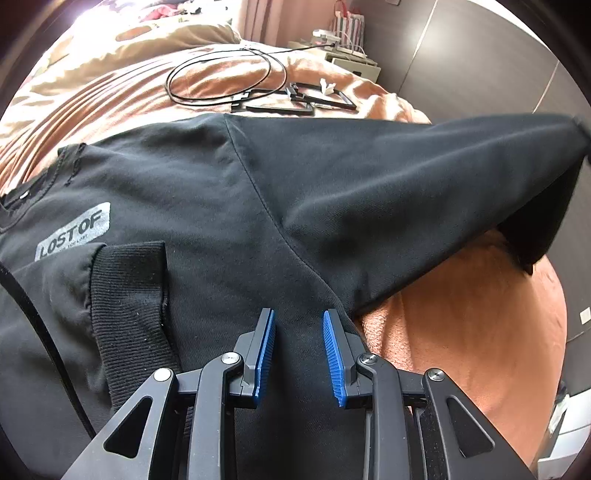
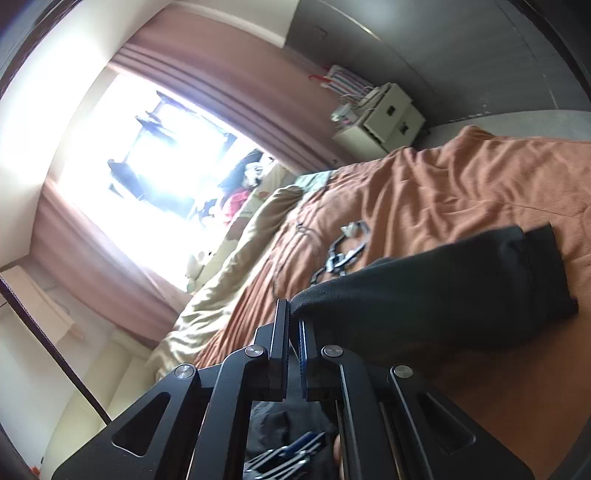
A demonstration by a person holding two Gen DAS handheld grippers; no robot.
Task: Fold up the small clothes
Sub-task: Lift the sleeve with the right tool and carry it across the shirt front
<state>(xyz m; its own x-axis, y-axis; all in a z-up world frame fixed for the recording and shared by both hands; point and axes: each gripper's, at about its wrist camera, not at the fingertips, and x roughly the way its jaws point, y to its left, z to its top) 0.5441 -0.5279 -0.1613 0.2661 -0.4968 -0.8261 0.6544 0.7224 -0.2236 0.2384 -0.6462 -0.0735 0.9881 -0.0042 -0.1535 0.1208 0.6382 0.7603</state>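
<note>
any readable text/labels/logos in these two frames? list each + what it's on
"LOSTOF": dark letters on a grey patch on the chest of the black sweatshirt, left wrist view.
A smaller line under it on the same patch: too small to read.
White neck tag inside the collar: no legible text.
Right wrist view: nothing readable.

An orange blanket [image 1: 461, 332] covers the bed across the lower right of the left wrist view. A black cable loop [image 1: 225, 74] lies on it at upper centre, just beside flat black frames [image 1: 295, 101]. A beige pillow [image 1: 177, 35] occupies the upper left. A cream nightstand [image 2: 384, 122] (two drawers) stands upper right, near pink curtains [image 2: 229, 92].
</note>
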